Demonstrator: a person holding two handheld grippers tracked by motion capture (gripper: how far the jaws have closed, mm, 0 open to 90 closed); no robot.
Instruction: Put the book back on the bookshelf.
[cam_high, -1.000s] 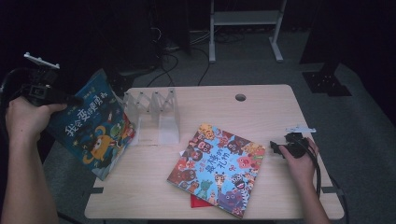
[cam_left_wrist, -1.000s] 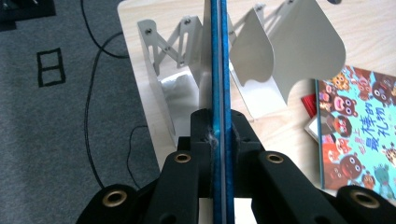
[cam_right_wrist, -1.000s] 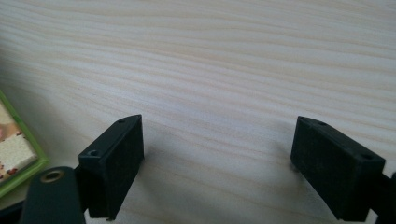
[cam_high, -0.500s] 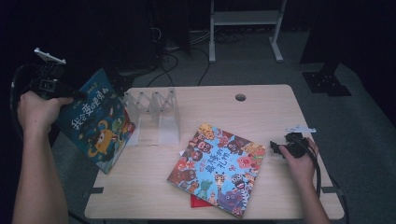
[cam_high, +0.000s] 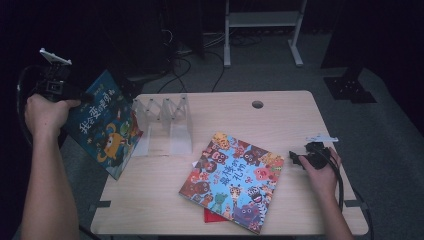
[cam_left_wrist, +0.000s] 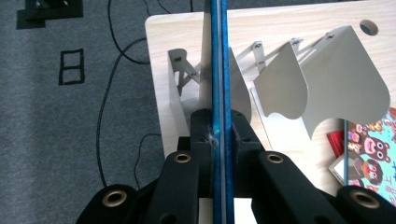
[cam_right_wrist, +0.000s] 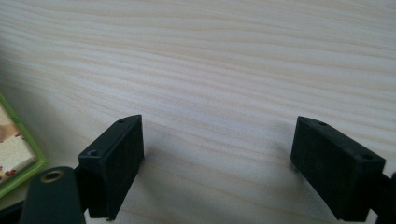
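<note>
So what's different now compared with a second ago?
The left tongs, shut on the blue book, have carried it a little toward the clear book rack; seen edge-on in the left gripper view, the book now lines up with the rack. Unchanged: the right tongs rest open on the table, and the colourful animal book lies flat.

The table (cam_high: 280, 120) is pale wood-grain laminate, smooth and matt. The book rack (cam_left_wrist: 322, 79) looks like thin, smooth, semi-matt plastic or metal. The blue book (cam_high: 102, 127) has a glossy paper cover. Black matt fingers (cam_right_wrist: 114, 163). The floor (cam_left_wrist: 70, 116) is rough grey carpet.
</note>
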